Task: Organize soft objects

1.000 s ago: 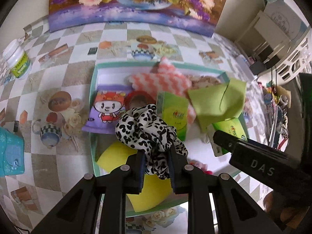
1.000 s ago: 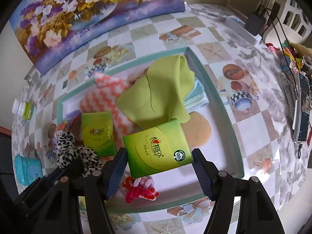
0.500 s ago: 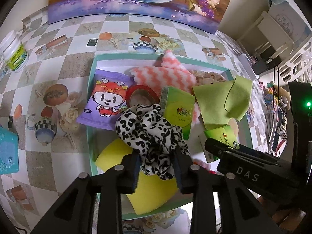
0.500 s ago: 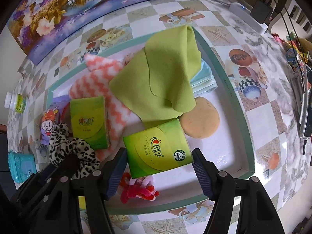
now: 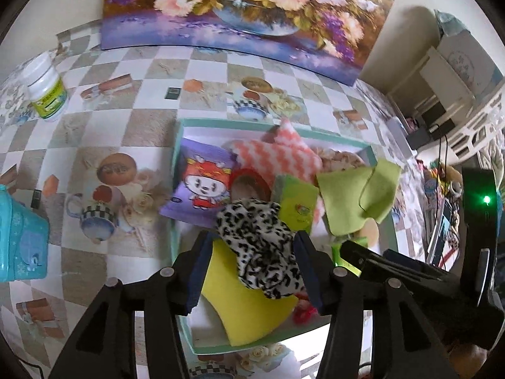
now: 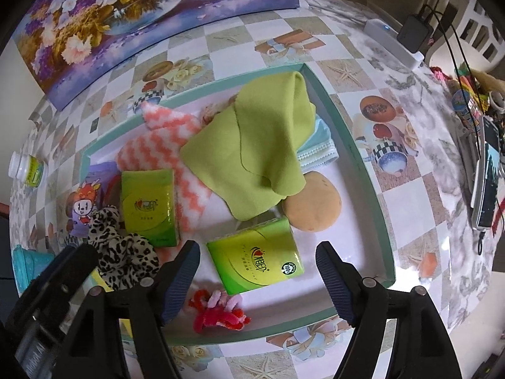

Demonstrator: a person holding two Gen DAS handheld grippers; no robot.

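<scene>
Left gripper: jaws opening, pads standing clear of the leopard-print scrunchie that lies between them, on top of a yellow sponge in the tray. Right gripper: jaws opening and wide, the green tissue pack lying flat between them on the tray floor, neither pad touching it. Just below that pack, near the fingers, lies a red and pink pipe-cleaner toy. Beyond the right gripper: a round tan sponge, a green cloth, an orange zigzag cloth, a second tissue pack. The tray rests on the checked tabletop.
</scene>
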